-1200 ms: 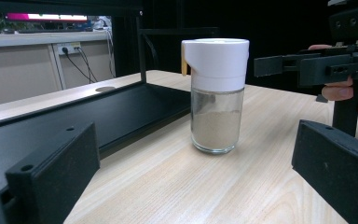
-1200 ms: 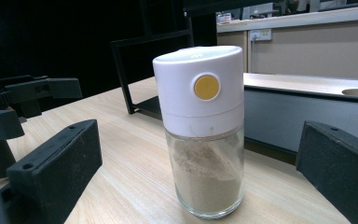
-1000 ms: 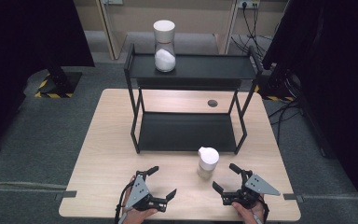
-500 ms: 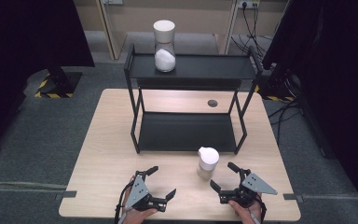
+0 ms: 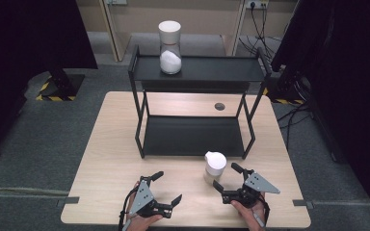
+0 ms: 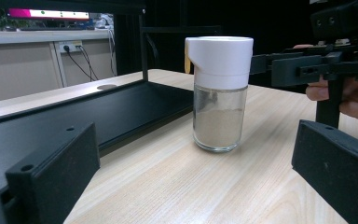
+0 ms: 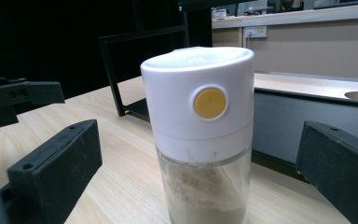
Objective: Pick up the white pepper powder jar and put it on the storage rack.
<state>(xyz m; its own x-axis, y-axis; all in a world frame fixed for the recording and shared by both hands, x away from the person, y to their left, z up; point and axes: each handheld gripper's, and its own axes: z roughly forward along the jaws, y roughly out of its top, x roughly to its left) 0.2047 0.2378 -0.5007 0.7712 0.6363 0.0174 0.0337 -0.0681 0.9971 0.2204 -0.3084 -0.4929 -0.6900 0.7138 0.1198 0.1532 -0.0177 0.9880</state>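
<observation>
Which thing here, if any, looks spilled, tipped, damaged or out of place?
Nothing stands out. The shaker jar stands upright on the table, lid on, between the open right claw jaws. A second jar stands upright on the black rack.

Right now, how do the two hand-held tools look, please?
Both are black two-jaw tongs with blocky, flat-faced jaws. The left tongs and the right tongs each carry a grey three-cornered plate on top. A hand grips the right one from below. Small round holes mark the jaw blocks in both gripper views.
</observation>
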